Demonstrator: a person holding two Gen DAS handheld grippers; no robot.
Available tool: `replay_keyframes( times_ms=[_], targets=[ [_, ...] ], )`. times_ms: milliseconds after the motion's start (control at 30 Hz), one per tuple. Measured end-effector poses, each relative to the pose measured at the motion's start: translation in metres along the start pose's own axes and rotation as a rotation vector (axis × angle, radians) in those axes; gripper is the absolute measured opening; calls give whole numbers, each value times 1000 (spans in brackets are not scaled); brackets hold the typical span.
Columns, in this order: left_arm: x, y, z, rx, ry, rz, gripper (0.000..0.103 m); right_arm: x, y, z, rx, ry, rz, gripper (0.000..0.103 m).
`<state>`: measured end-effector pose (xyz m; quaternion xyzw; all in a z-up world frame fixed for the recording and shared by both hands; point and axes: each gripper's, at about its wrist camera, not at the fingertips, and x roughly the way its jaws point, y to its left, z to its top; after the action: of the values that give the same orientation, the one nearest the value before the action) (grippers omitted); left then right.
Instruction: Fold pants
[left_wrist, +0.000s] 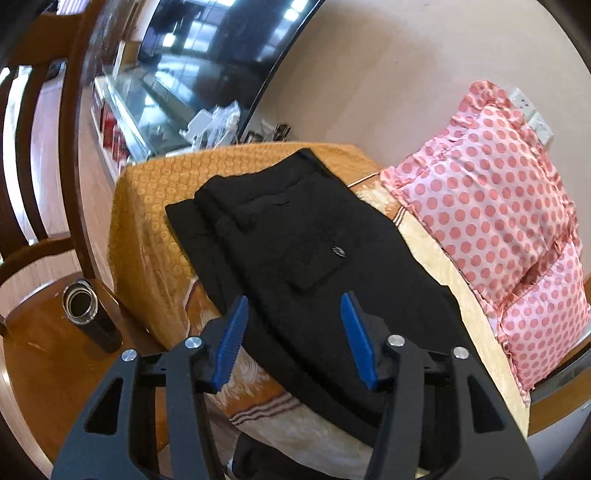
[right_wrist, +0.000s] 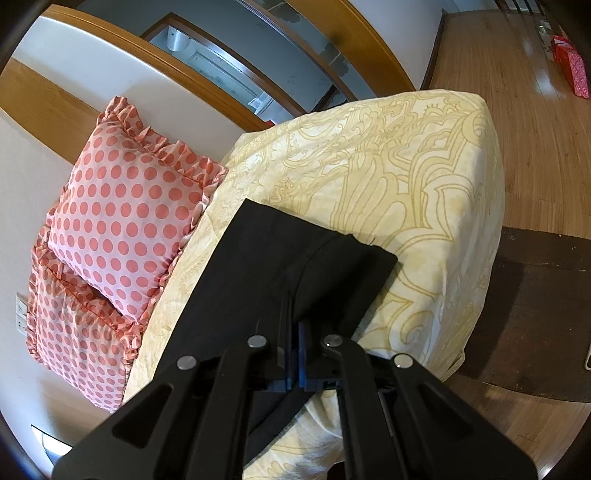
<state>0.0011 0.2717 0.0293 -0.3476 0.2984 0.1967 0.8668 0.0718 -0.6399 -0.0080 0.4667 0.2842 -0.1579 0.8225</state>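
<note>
The right gripper (right_wrist: 295, 332) pinches the black pants (right_wrist: 258, 266) to anchor them on the bed (right_wrist: 424, 166), while the left gripper (left_wrist: 293, 325) hovers with jaws spread, empty.

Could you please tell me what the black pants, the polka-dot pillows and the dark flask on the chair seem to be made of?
Black pants: matte woven cloth, probably cotton or a blend; they drape flat, without shine.
Polka-dot pillows: thin, slightly glossy fabric, perhaps satin-like polyester; soft sheen and gathered ruffles.
Flask: likely metal with a dark coating; its rim gleams silver.
</note>
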Motion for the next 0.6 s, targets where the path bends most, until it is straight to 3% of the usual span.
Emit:
replay_keyframes(
  times_ms=[167,200,300,333,600],
  targets=[
    [10,6,3,-19,17,5,43,0,1,0,-15,-4,-8,2],
    [11,5,3,-16,19,2,39,1,1,0,-18,-5,-9,2],
    [15,8,1,-19,31,11,12,1,1,1,-20,-6,-9,2],
    [13,11,0,-22,27,12,8,1,1,1,-20,-8,-10,2],
    [-1,24,-6,-6,-15,45,4,0,0,-1,-32,-29,-31,2]
  ],
)
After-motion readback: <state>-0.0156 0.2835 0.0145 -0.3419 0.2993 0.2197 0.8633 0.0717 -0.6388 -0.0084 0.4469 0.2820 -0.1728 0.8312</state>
